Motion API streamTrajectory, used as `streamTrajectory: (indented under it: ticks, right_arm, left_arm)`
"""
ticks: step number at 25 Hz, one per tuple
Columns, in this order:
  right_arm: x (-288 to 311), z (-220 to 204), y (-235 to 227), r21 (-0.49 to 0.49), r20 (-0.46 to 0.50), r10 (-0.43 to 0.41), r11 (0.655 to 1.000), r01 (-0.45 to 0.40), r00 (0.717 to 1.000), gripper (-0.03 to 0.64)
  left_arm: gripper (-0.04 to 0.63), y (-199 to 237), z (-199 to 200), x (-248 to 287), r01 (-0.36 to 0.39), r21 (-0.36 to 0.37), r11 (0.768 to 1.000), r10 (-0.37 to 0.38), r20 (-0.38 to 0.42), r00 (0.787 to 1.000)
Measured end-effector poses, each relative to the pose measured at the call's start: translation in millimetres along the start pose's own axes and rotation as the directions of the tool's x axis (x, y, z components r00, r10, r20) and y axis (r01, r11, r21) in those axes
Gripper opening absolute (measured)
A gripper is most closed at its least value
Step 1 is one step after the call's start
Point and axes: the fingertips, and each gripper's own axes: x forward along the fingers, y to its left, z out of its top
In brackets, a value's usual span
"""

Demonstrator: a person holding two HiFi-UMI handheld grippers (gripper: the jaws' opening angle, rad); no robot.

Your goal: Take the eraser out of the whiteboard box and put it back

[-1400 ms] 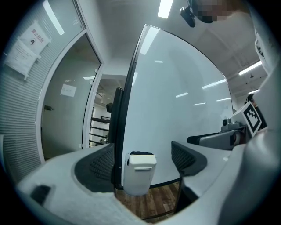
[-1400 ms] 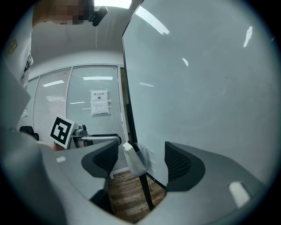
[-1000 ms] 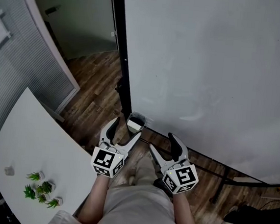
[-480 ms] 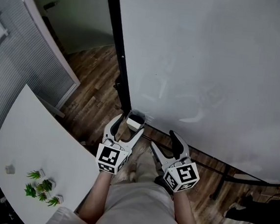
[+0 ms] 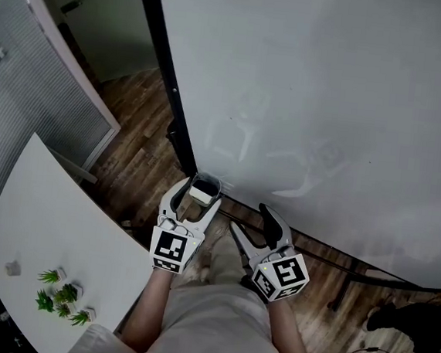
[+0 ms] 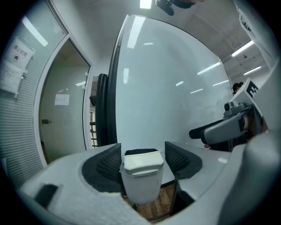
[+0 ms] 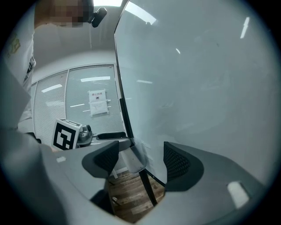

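A white eraser [image 5: 201, 195] with a black felt back [image 6: 140, 152] sits upright in a small translucent box [image 6: 139, 186] fixed at the whiteboard's [image 5: 328, 105] lower left corner. My left gripper [image 5: 198, 196] reaches level toward the board with its jaws on either side of the box top and the eraser [image 6: 141, 161]. The jaws are closing, and a thin gap shows beside the right pad. My right gripper [image 5: 252, 221] hangs open and empty just to the right, near the board. In the right gripper view the box [image 7: 131, 160] shows past the right gripper [image 7: 140, 163].
The whiteboard's black frame post [image 5: 164, 73] runs down to the wooden floor [image 5: 143, 137]. A white table [image 5: 53, 225] with small potted plants [image 5: 61, 300] stands at the lower left. A glass partition with blinds [image 5: 26, 99] lies beyond it.
My left gripper has moved forward to the box, so its jaws now flank the eraser and stand narrower. The right gripper has stayed where it was.
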Motion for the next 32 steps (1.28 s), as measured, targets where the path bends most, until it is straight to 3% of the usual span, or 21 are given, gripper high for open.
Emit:
streamTrajectory:
  ticks: [11, 32]
  right_arm:
    - [-1.3, 0.3, -10.8, 0.017, 0.001, 0.001, 1.0, -0.001, 1.0, 0.314]
    - [-5.4, -0.7, -17.5, 0.057, 0.009, 0.026, 0.998, -0.026, 1.0, 0.299]
  left_arm:
    - [0.264, 0.7, -4.3, 8.0, -0.024, -0.022, 0.999, 0.024, 0.009, 1.0]
    - [0.267, 3.3, -4.7, 6.2, -0.063, -0.022, 0.998, 0.064, 0.036, 0.997]
